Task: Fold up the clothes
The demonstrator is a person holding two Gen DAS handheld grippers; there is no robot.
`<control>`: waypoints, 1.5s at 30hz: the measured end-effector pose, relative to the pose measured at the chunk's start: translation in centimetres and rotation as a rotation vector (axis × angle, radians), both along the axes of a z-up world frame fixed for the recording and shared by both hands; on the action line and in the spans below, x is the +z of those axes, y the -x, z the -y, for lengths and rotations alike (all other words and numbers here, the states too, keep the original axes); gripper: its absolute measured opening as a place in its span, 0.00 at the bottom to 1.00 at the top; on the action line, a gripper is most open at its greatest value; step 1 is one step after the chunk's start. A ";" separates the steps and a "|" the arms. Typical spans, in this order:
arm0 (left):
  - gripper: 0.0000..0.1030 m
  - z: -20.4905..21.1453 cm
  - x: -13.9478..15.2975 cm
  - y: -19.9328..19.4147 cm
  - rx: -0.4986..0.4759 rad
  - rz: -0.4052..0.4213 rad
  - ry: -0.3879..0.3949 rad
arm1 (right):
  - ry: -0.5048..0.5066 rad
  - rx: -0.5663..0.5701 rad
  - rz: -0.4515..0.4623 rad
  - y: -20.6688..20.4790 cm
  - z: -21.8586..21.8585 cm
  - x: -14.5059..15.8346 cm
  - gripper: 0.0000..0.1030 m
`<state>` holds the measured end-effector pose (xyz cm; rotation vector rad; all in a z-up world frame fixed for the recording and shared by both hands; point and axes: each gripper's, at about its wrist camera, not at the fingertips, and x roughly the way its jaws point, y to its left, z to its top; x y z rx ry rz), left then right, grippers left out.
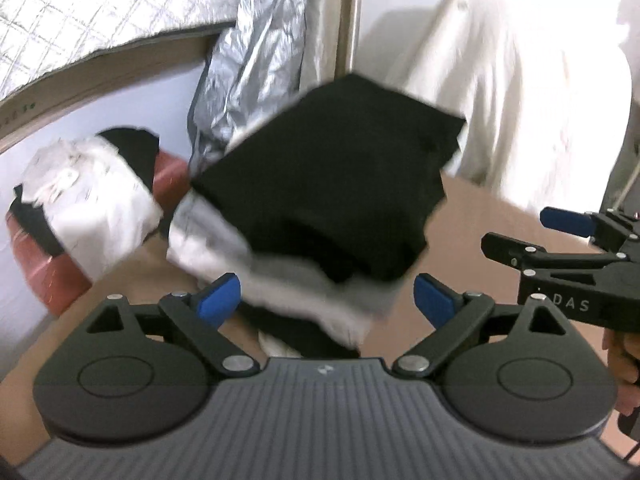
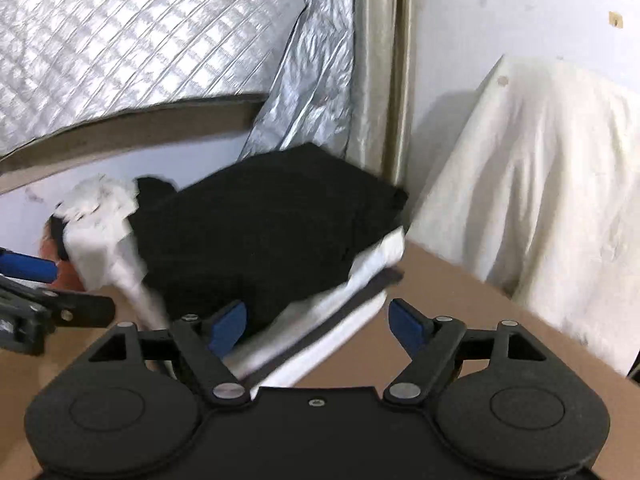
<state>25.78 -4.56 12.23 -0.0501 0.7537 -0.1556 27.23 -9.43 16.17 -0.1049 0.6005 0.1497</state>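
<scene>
Two spread grippers, folded clothes stack (image 1: 320, 208) just beyond their fingers (image 2: 228, 326)

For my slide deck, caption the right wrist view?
Open right gripper facing a stack of folded clothes on a brown table.

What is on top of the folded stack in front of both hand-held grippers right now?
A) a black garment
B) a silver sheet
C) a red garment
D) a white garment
A: the black garment lies folded on top of the stack, with white and grey layers showing beneath it, while both hand-held grippers, left and right, stand open before it.
</scene>
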 end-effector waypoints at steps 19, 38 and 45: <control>0.94 2.7 -1.2 12.9 0.025 -0.033 -0.047 | -0.127 -0.297 -0.087 14.6 3.8 -1.9 0.86; 1.00 2.8 -5.1 19.0 0.159 -0.063 -0.098 | -0.132 -0.287 0.009 22.2 0.5 -6.7 0.88; 1.00 3.2 -6.0 19.9 0.173 -0.089 -0.110 | -0.155 -0.302 0.022 23.6 0.2 -7.3 0.89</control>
